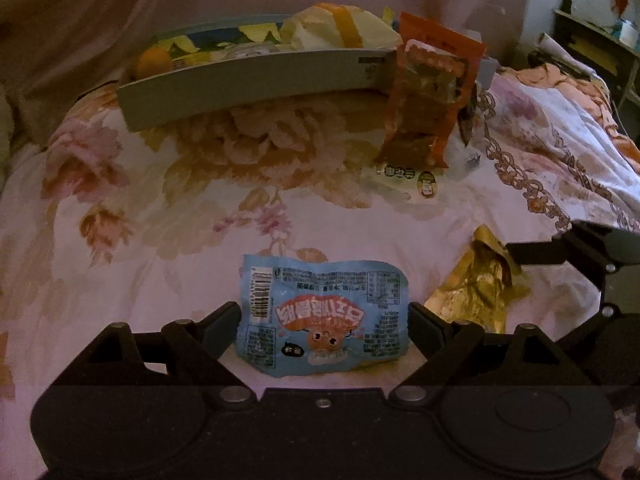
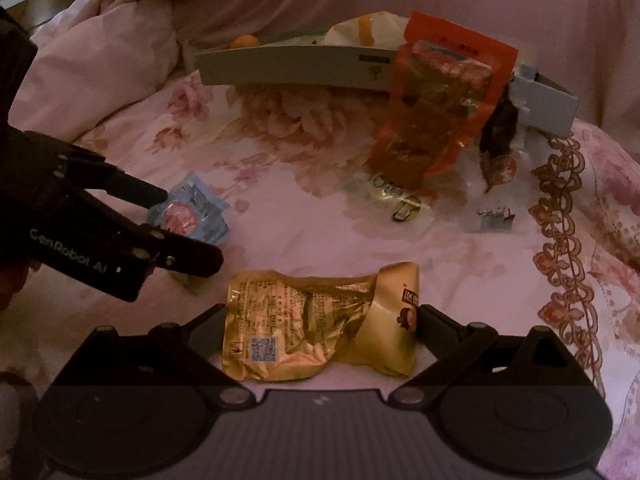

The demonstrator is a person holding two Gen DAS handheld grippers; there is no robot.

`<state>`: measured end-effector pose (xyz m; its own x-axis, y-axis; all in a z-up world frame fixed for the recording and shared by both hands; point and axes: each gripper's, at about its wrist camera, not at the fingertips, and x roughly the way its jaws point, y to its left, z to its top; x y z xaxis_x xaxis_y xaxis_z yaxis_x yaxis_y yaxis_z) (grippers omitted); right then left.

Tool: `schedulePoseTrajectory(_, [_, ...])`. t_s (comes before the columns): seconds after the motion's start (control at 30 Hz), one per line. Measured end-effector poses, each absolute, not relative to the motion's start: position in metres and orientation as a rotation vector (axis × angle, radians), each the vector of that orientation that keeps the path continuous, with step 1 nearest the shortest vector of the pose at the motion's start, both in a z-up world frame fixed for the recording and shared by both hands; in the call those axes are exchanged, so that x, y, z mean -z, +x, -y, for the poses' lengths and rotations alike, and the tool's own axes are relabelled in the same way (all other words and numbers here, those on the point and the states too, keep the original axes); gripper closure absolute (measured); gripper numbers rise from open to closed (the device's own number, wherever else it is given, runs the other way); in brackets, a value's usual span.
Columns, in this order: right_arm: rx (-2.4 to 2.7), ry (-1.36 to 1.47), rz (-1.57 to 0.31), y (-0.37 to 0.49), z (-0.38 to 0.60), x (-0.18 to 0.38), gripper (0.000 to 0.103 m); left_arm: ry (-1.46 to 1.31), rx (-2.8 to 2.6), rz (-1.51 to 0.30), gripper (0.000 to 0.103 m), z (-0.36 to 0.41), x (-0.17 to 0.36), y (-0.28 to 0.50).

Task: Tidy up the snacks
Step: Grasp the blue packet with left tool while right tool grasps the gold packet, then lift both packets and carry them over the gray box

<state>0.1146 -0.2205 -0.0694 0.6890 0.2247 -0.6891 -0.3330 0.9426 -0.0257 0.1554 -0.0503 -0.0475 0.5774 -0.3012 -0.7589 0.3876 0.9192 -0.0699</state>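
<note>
A light blue snack packet [image 1: 322, 314] lies flat on the floral bedspread between the fingers of my left gripper [image 1: 324, 316], which is open around it. It also shows in the right wrist view [image 2: 192, 214], with the left gripper [image 2: 188, 228] straddling it. A crumpled gold snack packet [image 2: 316, 328] lies between the fingers of my right gripper [image 2: 320, 320], which is open around it. The gold packet shows in the left wrist view [image 1: 476, 284] beside the right gripper's finger [image 1: 532, 252]. A grey box [image 1: 256, 76] with snacks inside stands at the back.
An orange snack bag [image 1: 432, 92] leans on the box's right end, also in the right wrist view [image 2: 440, 96]. A small clear wrapper [image 2: 396, 196] and a small silver piece [image 2: 496, 218] lie near it. Bunched pink bedding [image 2: 100, 56] rises at the back left.
</note>
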Motion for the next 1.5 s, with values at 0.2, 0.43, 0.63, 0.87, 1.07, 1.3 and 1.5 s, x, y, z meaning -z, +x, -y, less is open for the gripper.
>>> schedulePoseTrajectory(0.2, [-0.269,-0.131,-0.745,0.101,0.217,0.069,0.003,0.016,0.378,-0.821,0.015,0.037,0.048,0.14])
schedulePoseTrajectory(0.43, [-0.211,-0.146,-0.69,0.085,0.208,0.07,0.003,0.036,0.372,-0.744,0.016,0.035,0.048,0.128])
schedulePoseTrajectory(0.63, [-0.203,-0.162,-0.643,0.083,0.206,0.069,0.003,0.01,0.331,-0.702,0.016,0.03,0.046,0.124])
schedulePoseTrajectory(0.87, [-0.2,-0.15,-0.607,0.082,0.207,0.067,0.003,-0.011,0.329,-0.671,0.016,0.031,0.039,0.12])
schedulePoseTrajectory(1.07, [-0.197,-0.163,-0.529,0.082,0.207,0.054,0.003,-0.048,0.329,-0.637,0.016,0.031,0.02,0.124])
schedulePoseTrajectory(1.3, [-0.197,-0.151,-0.429,0.087,0.212,0.026,0.003,-0.094,0.32,-0.584,0.016,0.029,-0.011,0.141])
schedulePoseTrajectory(1.5, [-0.189,-0.096,-0.379,0.112,0.231,-0.009,0.003,-0.101,0.318,-0.547,0.016,0.031,-0.042,0.174])
